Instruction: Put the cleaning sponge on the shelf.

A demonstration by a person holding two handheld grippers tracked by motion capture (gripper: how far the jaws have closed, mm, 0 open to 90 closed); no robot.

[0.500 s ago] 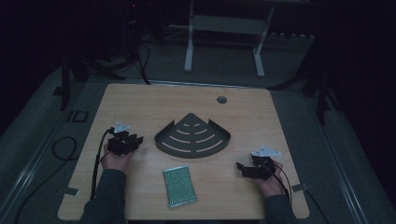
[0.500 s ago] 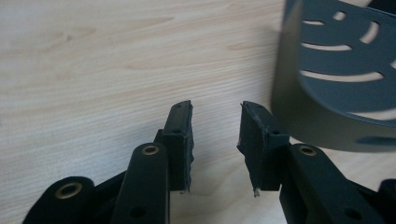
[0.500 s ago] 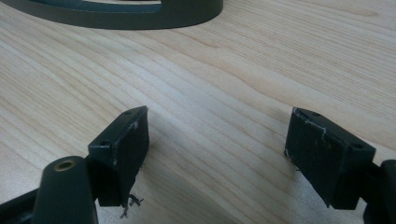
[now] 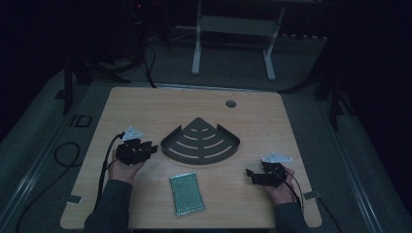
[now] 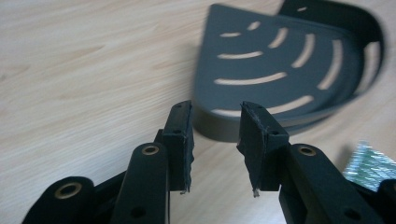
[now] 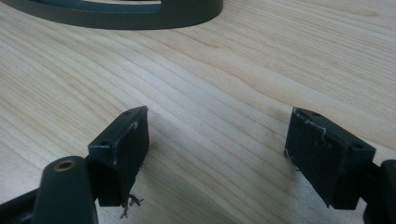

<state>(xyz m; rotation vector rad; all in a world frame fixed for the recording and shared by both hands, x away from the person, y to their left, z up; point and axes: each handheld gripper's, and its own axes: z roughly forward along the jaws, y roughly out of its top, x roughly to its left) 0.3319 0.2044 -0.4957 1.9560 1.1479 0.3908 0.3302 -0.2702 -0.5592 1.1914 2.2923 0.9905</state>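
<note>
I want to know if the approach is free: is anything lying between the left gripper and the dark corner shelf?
No. In the left gripper view, bare wooden table separates the open left gripper from the corner shelf; the green board lies off to one side.

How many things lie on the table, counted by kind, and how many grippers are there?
Dark corner shelf: 1
Green board: 1
Grippers: 2, left gripper and right gripper
Total: 4
</note>
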